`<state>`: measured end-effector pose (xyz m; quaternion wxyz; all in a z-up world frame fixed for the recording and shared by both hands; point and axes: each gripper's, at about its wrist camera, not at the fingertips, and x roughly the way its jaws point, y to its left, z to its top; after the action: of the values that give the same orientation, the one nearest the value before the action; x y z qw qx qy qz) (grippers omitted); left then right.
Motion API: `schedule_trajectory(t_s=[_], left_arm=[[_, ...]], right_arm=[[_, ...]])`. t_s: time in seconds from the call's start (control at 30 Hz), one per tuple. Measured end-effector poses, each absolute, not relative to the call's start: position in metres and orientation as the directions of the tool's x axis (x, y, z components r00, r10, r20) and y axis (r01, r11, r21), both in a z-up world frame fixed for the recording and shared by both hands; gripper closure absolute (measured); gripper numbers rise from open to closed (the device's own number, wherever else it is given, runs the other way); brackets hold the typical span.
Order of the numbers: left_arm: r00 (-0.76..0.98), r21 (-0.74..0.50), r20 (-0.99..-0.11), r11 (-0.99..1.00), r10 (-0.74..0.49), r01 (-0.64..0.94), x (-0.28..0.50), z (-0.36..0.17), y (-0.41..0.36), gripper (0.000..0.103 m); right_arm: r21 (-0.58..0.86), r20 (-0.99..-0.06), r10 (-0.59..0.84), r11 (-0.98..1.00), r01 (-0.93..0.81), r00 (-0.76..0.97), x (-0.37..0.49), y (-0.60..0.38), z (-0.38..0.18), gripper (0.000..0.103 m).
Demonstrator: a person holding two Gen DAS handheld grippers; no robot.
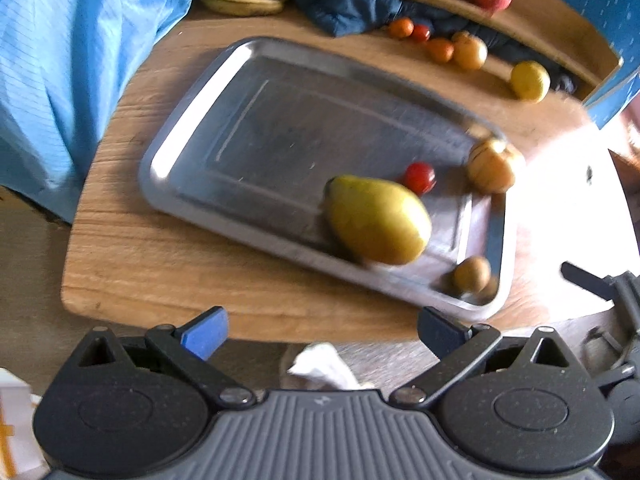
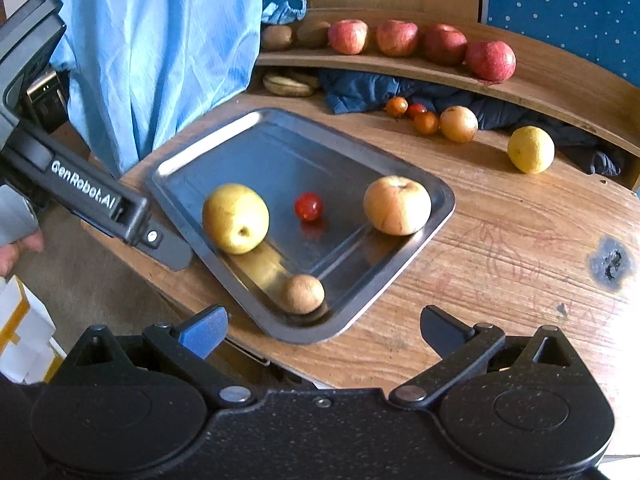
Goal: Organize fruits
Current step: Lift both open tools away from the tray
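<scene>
A steel tray (image 1: 280,128) (image 2: 280,152) lies on the round wooden table (image 2: 500,248). It holds a yellow-green pear (image 1: 378,220) (image 2: 236,218), a cherry tomato (image 1: 420,177) (image 2: 308,206), a pale apple (image 1: 493,166) (image 2: 397,205) and a brown kiwi (image 1: 472,274) (image 2: 302,293). My left gripper (image 1: 322,332) is open and empty, back from the tray's near edge. My right gripper (image 2: 324,330) is open and empty too, just short of the kiwi corner. The left gripper's body (image 2: 96,200) shows beside the tray's left side.
Red apples (image 2: 490,60) and more kiwis (image 2: 277,37) sit on a curved shelf at the back. Below lie a lemon (image 2: 531,149), an orange-yellow fruit (image 2: 459,123), small tomatoes (image 2: 426,123), bananas (image 2: 288,85) and a dark blue cloth (image 2: 360,88). Light blue fabric (image 2: 160,60) hangs at left.
</scene>
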<state>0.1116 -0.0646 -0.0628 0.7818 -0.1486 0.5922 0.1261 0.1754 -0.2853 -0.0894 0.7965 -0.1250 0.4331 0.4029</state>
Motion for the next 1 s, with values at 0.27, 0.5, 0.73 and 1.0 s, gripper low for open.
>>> schedule_trajectory(t_s=[0.27,0.5,0.73,1.0], left_arm=[[0.234,-0.02,-0.97,0.938,0.065,-0.346,0.113,-0.061,-0.069,0.0],[0.232,0.004,-0.97,0.956,0.076,-0.295,0.129,-0.058,-0.069,0.0],[0.258,-0.001,-0.964,0.966,0.067,-0.257,0.155,-0.053,-0.067,0.0],[0.289,-0.004,-0.956,0.979,0.055,-0.202,0.189,-0.048,-0.068,0.0]], right_arm=[[0.162,-0.789,0.529,0.669,-0.725,0.312,0.184,-0.29,-0.088,0.001],[0.169,-0.789,0.527,0.679,-0.715,0.315,0.194,-0.285,-0.091,0.001],[0.173,-0.785,0.521,0.705,-0.688,0.336,0.211,-0.281,-0.092,0.001],[0.176,-0.785,0.505,0.737,-0.652,0.359,0.23,-0.279,-0.094,0.001]])
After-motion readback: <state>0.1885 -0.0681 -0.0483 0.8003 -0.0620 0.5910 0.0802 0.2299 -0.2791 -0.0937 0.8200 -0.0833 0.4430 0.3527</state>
